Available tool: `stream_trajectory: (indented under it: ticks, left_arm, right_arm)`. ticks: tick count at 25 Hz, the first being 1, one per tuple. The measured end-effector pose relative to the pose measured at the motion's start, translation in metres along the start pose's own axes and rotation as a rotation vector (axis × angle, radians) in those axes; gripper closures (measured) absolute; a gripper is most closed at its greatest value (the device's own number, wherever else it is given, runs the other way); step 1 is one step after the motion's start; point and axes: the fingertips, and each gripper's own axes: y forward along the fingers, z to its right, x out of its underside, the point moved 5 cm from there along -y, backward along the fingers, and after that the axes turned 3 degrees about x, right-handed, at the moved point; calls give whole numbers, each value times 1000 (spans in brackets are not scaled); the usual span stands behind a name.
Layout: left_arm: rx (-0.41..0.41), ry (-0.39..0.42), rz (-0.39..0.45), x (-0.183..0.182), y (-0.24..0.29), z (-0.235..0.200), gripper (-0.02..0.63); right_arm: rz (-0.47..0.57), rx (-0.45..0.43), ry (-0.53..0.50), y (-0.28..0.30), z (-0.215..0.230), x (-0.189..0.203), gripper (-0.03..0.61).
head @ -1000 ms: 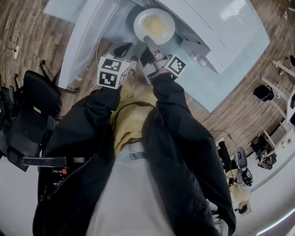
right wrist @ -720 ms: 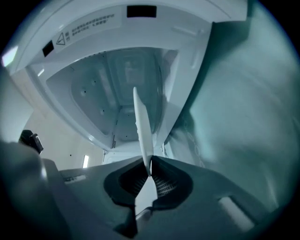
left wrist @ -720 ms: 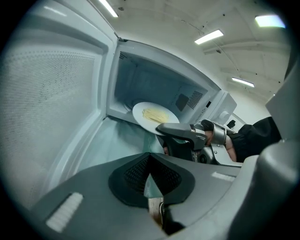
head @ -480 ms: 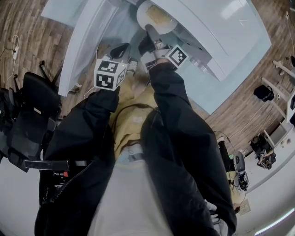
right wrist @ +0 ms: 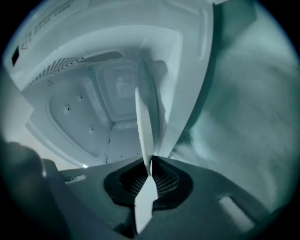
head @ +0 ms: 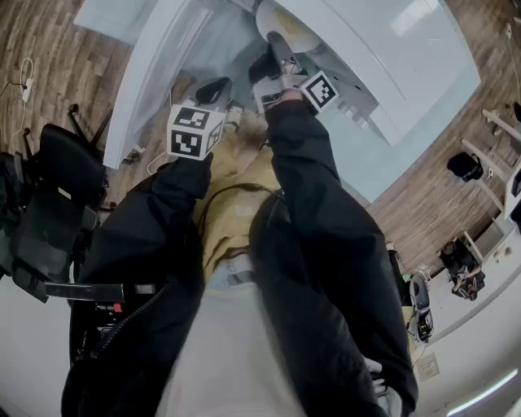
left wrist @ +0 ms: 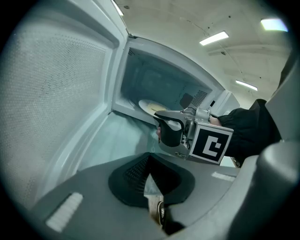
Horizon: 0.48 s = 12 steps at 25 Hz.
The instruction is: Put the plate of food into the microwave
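A white plate of yellowish food point(head: 286, 24) sits half under the top of the white microwave point(head: 383, 57), whose door point(head: 151, 69) hangs open to the left. My right gripper point(head: 277, 42) is shut on the plate's near rim. In the right gripper view the plate point(right wrist: 143, 122) shows edge-on, pinched between the pads point(right wrist: 161, 180), with the microwave cavity point(right wrist: 89, 117) behind it. The left gripper view shows the plate point(left wrist: 151, 107) inside the cavity and the right gripper point(left wrist: 165, 121) on it. My left gripper point(head: 213, 86) hangs back in front of the door opening, jaws together with nothing between them.
The microwave stands on a pale glass table point(head: 407, 147). A black office chair point(head: 49, 204) is on the wooden floor at the left. The open door point(left wrist: 56, 84) walls off the left side of the opening.
The right gripper has carried the plate forward into the microwave, so less of the plate shows from above. The left gripper has stayed where it was.
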Motion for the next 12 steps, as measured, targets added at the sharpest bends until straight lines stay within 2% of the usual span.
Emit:
stream_trajectory:
  ticks: [8, 12]
  left_arm:
    - [-5, -12, -7, 7, -3, -3, 614]
    - [-2, -12, -1, 7, -3, -3, 614]
  right_arm:
    - [10, -10, 38, 2, 1, -3, 565]
    - [-24, -29, 17, 1, 0, -1, 482]
